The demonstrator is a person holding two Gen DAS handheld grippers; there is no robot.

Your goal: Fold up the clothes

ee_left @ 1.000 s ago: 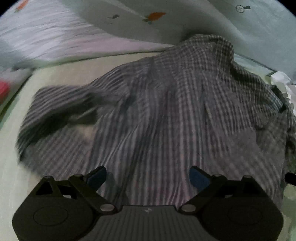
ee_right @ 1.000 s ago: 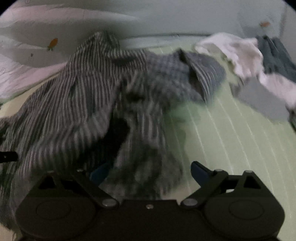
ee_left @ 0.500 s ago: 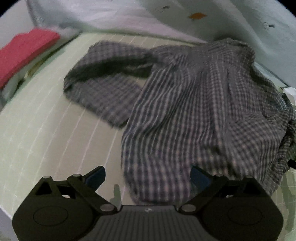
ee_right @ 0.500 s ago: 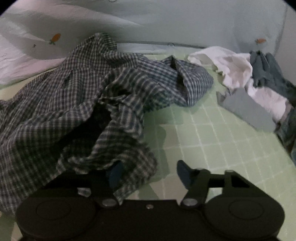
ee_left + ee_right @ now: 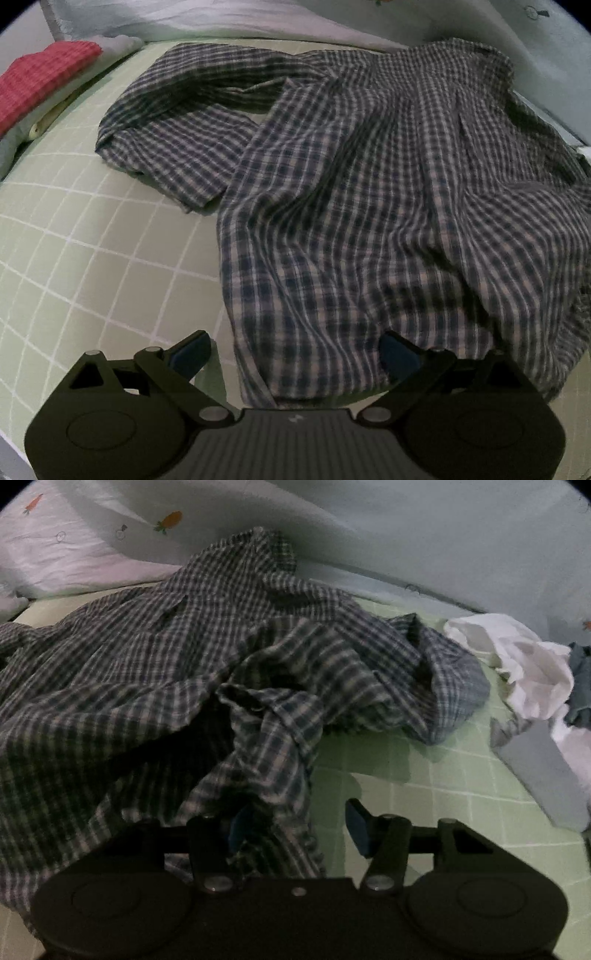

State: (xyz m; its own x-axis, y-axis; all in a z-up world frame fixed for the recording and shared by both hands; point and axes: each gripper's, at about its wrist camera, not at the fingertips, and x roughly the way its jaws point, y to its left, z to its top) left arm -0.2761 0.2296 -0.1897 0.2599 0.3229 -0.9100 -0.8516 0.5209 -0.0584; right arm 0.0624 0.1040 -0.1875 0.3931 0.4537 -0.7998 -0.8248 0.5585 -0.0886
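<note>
A dark blue and white checked shirt [image 5: 351, 206] lies rumpled on the green grid bedsheet [image 5: 92, 258], one sleeve folded back at its left. My left gripper [image 5: 295, 352] is open just above the sheet, and the shirt's near hem lies between its fingers. In the right wrist view the same shirt [image 5: 147, 672] is bunched into a heap. My right gripper [image 5: 298, 825] is open at a narrowed gap. A fold of the shirt's edge covers its left finger, while its right finger [image 5: 356, 823] hangs over the bare sheet [image 5: 424, 797].
A folded red cloth [image 5: 40, 77] on a small stack sits at the bed's far left. A white garment [image 5: 524, 664], a grey cloth [image 5: 543, 771] and a blue-grey garment [image 5: 581, 686] lie at the right. A carrot-print quilt [image 5: 110, 554] runs along the back.
The shirt has settled flat on the sheet and the left view has pulled back and left, showing the sleeve and the red cloth. The right gripper's jaws have narrowed around the shirt's edge.
</note>
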